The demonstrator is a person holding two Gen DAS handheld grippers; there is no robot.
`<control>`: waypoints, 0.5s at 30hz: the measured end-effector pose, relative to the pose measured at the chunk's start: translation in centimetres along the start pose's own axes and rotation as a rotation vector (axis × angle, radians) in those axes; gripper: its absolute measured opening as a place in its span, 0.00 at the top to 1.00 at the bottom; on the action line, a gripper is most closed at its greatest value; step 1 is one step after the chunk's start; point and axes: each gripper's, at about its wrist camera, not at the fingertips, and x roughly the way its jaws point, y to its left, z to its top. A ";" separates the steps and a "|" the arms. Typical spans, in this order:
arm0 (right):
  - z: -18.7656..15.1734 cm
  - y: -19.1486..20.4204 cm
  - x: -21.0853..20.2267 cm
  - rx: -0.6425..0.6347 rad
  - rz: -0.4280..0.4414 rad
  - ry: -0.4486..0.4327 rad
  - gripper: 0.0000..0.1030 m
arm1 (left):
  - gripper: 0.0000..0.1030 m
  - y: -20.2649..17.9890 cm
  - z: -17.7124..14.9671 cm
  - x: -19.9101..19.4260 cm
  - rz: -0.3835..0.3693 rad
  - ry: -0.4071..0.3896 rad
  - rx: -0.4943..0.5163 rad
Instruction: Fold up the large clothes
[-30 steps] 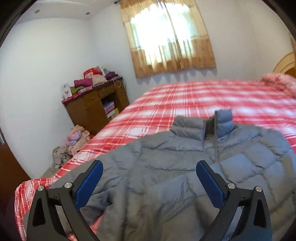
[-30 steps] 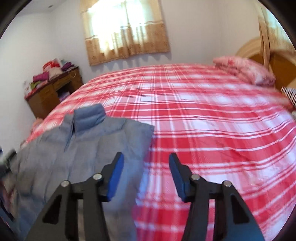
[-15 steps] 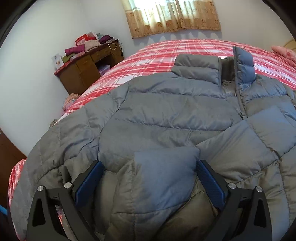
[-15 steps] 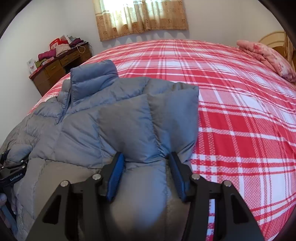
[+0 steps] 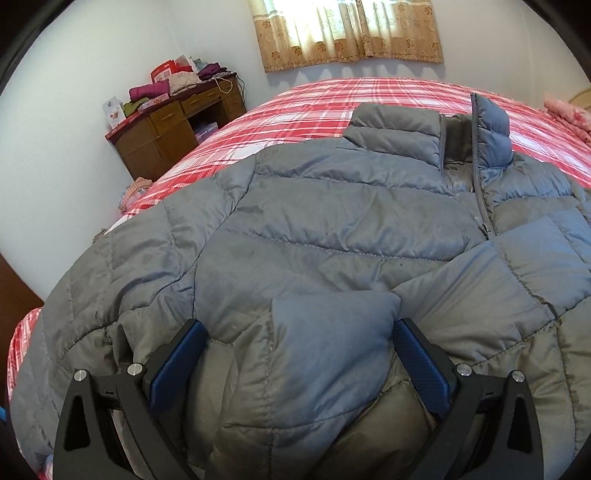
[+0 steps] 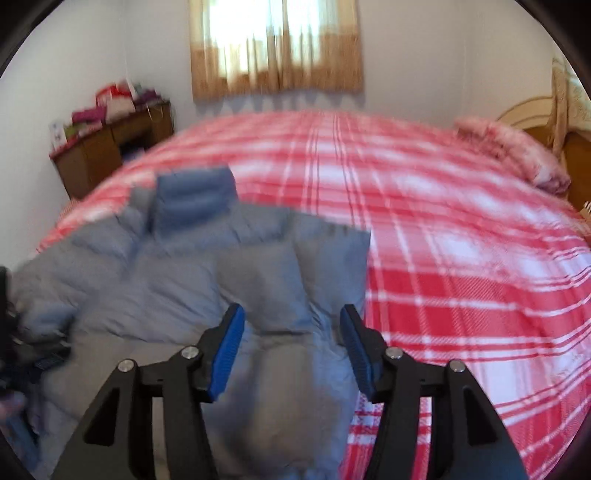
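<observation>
A grey puffer jacket [image 5: 332,221] lies front-up on the red plaid bed [image 5: 332,99], collar [image 5: 395,129] toward the window and zip partly undone. One sleeve is folded across the chest, and its cuff [image 5: 332,332] sits between the wide-set fingers of my left gripper [image 5: 297,332], which is open and low over the fabric. In the blurred right wrist view the other folded sleeve [image 6: 295,280] lies between the fingers of my right gripper [image 6: 291,314]. Its jaws are opening, and the blue pads [image 6: 231,343] stand a little off the fabric.
A wooden desk [image 5: 177,125] piled with clothes stands against the far left wall. A curtained window [image 5: 351,33] is behind the bed. A pink pillow [image 6: 517,151] and the headboard [image 6: 576,147] are at the right. Bare plaid bed [image 6: 461,277] spreads right of the jacket.
My left gripper dropped onto the jacket, straddled the sleeve cuff and then stayed put. My right gripper reached the other sleeve, then drew back with its jaws set wider.
</observation>
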 end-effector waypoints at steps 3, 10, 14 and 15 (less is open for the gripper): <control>-0.5 3.4 0.2 -0.092 0.070 0.022 0.36 | 0.01 0.3 0.3 0.2 0.002 -0.001 0.003; -3.7 4.5 4.3 -0.115 0.073 0.113 0.36 | 0.01 0.4 0.2 0.2 -0.002 -0.001 0.000; -3.7 4.6 4.7 -0.110 0.068 0.120 0.36 | 0.01 0.4 0.2 0.1 -0.002 -0.001 0.001; -3.8 4.6 4.9 -0.112 0.066 0.127 0.36 | 0.01 0.4 0.2 0.1 -0.002 -0.001 0.001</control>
